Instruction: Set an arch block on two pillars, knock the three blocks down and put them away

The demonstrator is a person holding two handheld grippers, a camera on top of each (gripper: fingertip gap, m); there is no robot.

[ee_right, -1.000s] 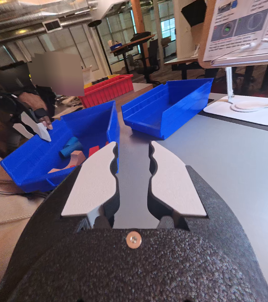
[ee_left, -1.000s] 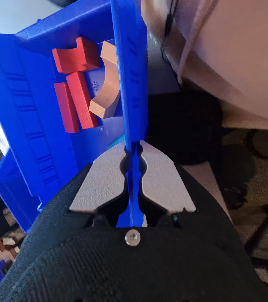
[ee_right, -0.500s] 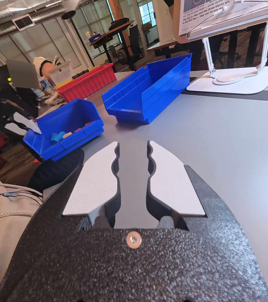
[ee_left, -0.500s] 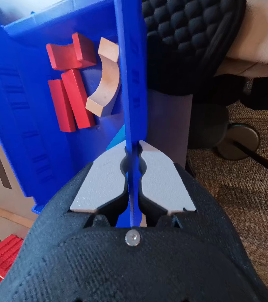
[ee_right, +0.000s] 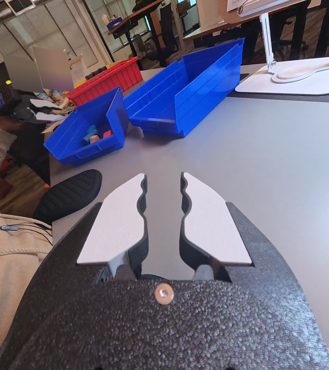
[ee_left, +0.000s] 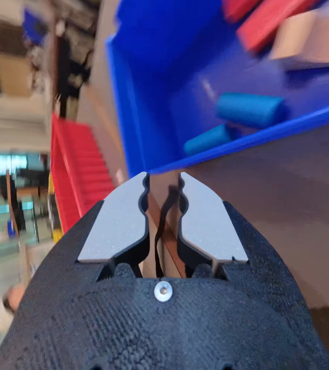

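Note:
The small blue bin point(ee_right: 117, 120) stands on the grey table point(ee_right: 259, 160) near its left edge. It holds blue cylinders point(ee_right: 89, 134), a tan block point(ee_right: 94, 138) and a red block point(ee_right: 107, 133). The blurred left wrist view shows the same bin point(ee_left: 139, 80) close up with two blue cylinders point(ee_left: 247, 112), a red block point(ee_left: 269, 26) and the tan arch block point(ee_left: 310, 40). My left gripper point(ee_left: 163, 176) is open and empty just outside the bin's rim; it also shows in the right wrist view point(ee_right: 55, 113). My right gripper point(ee_right: 163, 176) is open and empty above the table.
A larger empty blue bin point(ee_right: 199, 90) stands right of the small one. A red bin point(ee_right: 109, 82) is behind them, also in the left wrist view point(ee_left: 79, 160). A white stand base point(ee_right: 300, 80) is at the back right. A black chair armrest point(ee_right: 69, 192) is at the table's left edge. Spacing between my two grippers at the tips: around 60 cm.
My left gripper has let go of the small bin's wall, opened and pulled back. The bin has gone from tipped in the air to standing on the table beside the larger bin.

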